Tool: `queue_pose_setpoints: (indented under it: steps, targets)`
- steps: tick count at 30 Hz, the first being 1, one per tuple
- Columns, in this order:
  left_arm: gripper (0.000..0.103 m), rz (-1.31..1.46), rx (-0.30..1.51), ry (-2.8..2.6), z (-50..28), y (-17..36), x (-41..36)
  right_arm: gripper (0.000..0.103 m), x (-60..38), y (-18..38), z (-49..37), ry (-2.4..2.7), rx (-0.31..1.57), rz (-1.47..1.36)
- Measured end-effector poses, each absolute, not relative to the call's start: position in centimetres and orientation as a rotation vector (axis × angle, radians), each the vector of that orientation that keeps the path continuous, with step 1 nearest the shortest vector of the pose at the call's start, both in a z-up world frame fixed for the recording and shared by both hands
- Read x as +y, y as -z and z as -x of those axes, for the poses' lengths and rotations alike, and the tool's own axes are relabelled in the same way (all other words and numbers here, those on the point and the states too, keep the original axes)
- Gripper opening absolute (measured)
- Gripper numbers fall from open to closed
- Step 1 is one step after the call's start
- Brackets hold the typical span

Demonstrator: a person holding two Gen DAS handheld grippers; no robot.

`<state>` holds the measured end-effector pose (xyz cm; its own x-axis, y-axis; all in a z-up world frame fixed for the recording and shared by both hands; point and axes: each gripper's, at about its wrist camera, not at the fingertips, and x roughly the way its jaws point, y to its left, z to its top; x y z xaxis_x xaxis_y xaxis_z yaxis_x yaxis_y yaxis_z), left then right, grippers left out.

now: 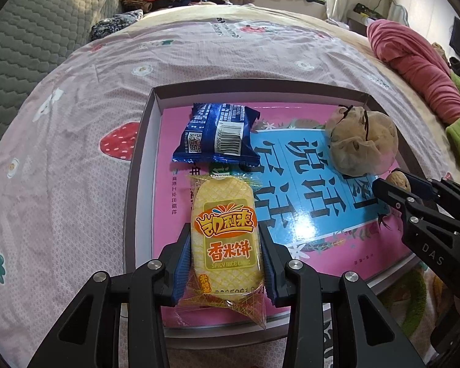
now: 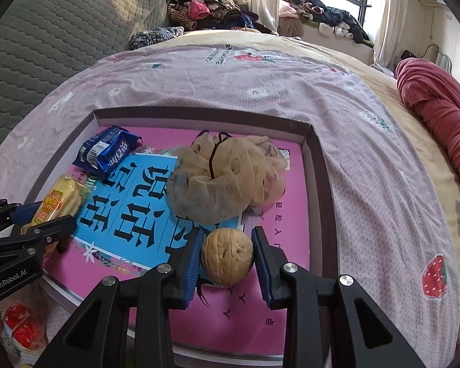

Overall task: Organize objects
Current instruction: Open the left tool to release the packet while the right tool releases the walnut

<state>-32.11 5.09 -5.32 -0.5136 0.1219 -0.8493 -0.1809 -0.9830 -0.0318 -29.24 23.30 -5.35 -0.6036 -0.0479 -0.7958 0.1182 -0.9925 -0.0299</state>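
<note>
Two hand-held grippers work over a shallow box with a pink and blue printed floor, set on a bed covered by a strawberry-patterned sheet. The left gripper is closed on a yellow rice cake packet, its blue pads pressing the packet's two long sides; the packet lies lengthwise over the near left part of the box floor, its far end just beside a blue snack packet lying barcode side up near the box's far left corner. The right gripper is narrowed around a walnut, clamped between its blue pads above the pink floor in the near right part of the box. Just beyond the walnut rests a beige mesh bag of walnuts, tied with a dark cord. In the left wrist view the right gripper enters from the right edge with the walnut partly hidden between its fingers. A pink folded blanket lies at the bed's right side.
</note>
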Motion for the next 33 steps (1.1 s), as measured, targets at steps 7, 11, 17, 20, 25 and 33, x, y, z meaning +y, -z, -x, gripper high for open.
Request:
queue_pose_setpoints:
  steps: [7,11,17,20,25,33]
  targets:
    - [0.041,1.458,0.103,-2.59,32.2,5.5,5.0,0.033,23.4,5.9,29.4,2.723,0.129,-1.375]
    - [0.041,1.471,0.115,-2.593,32.2,5.6,5.0,0.033,23.4,6.0,29.4,2.723,0.132,-1.38]
    - [0.054,1.483,0.135,-2.596,32.2,5.6,5.2,0.033,23.4,5.9,29.4,2.728,0.13,-1.38]
    - [0.06,1.476,0.137,-2.605,32.1,5.4,5.1,0.033,23.4,5.7,29.3,2.728,0.126,-1.376]
    - [0.062,1.473,0.126,-2.608,32.0,5.2,5.1,0.033,23.4,5.5,29.3,2.731,0.122,-1.371]
    - [0.073,1.442,0.12,-2.632,31.7,4.4,5.0,0.034,23.7,4.8,29.0,2.745,0.112,-1.349]
